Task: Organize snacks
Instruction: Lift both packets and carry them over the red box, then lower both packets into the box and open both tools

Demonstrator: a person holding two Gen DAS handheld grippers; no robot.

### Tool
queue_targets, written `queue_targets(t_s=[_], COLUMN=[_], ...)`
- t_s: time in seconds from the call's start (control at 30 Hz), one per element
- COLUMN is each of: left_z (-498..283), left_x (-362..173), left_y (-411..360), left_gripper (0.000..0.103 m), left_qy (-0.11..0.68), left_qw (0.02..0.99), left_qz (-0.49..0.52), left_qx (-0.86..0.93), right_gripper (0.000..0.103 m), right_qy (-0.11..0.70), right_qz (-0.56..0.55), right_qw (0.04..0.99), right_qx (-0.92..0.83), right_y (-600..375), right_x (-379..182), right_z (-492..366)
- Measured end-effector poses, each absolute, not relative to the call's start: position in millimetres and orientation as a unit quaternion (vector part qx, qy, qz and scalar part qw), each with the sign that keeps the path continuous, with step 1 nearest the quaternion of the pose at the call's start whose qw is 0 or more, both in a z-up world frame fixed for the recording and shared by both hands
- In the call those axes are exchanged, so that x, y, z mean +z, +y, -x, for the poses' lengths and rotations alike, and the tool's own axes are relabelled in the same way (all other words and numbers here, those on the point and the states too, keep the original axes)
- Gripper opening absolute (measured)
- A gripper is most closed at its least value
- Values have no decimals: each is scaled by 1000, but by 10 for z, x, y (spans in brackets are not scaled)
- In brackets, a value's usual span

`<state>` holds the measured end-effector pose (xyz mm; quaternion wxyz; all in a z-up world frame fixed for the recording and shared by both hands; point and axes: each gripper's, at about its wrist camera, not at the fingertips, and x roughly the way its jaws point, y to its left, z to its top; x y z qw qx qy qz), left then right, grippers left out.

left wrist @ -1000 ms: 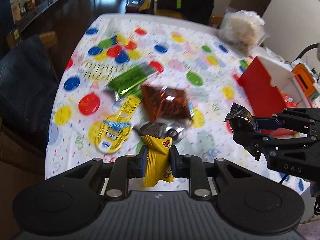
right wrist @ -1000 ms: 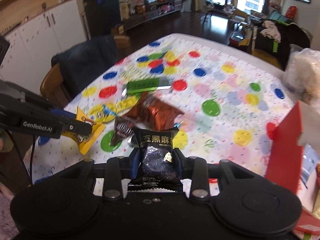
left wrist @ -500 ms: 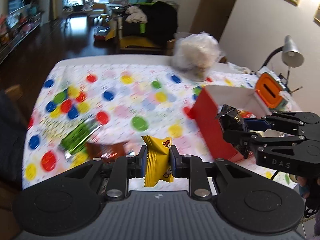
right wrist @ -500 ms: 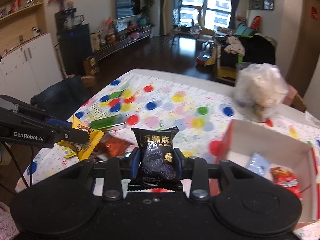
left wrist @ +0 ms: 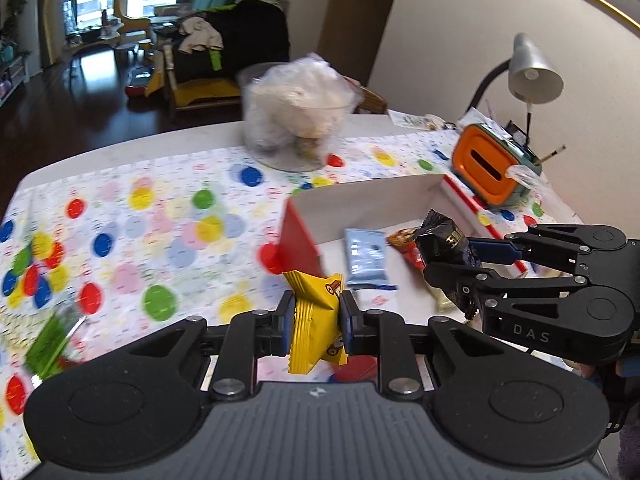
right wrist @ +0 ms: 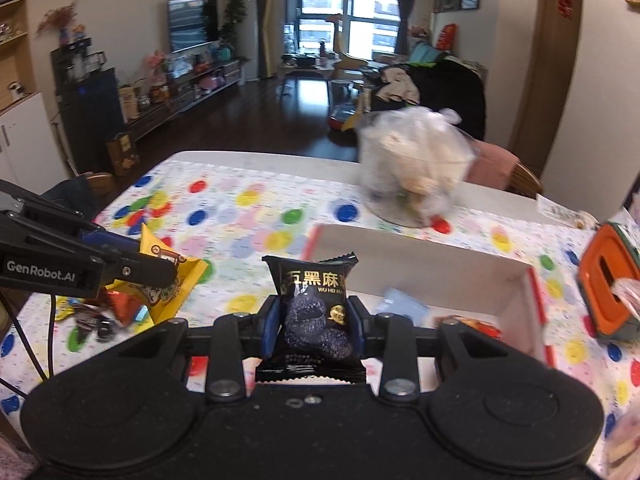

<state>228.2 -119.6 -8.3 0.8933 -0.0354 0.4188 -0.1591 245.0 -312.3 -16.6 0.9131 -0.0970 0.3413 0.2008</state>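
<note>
While both grippers were being swung from the loose pile of snacks toward the box, the view from each wrist was changed completely: a second before, the scattered packets had filled the frames, and now the red-and-white box [left wrist: 304, 236] was seen straight ahead. Farthest left, only a green packet [left wrist: 52, 336] was left at the edge of the dotted tablecloth [left wrist: 168, 216], blurred. The left gripper [left wrist: 316, 314] was kept clamped hard on the yellow packet [left wrist: 314, 320], its jaws nearly together, and was brought level with the box's near red corner (not yet over the inside). Further right, a blue packet [left wrist: 366, 256] and a red wrapper [left wrist: 404, 242] were found already lying in the box. The right gripper [right wrist: 312, 320] was held closed on the black packet [right wrist: 316, 304], jaws set somewhat wider round its bulk, and was placed above the box's interior. Release into the box was judged to be the step at hand, the black packet first.
</note>
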Motion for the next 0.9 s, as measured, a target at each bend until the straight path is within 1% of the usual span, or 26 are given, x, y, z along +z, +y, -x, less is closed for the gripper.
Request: queue_targets(t_s=[0.23,0.57,0.9], left_z=[-2580,-2979,-3246], left_x=[-225,-595,-928], left_y=[-1691,-2249,-2649], left_gripper=[22,22,22], left_qy=[447,498,532], left_qw=[876,849,829], left_qz=[34,13,-32], left_qx=[-176,-174,-168], right_gripper=[35,35,34], right_qy=[362,407,446], right_qz=[92,87,92], right_qw=[911,900,880], right_qx=[172,129,133], right_y=[-3639,-4217,-4286], right_x=[-275,-622,-935], right_z=[-2688,-3025,-3193])
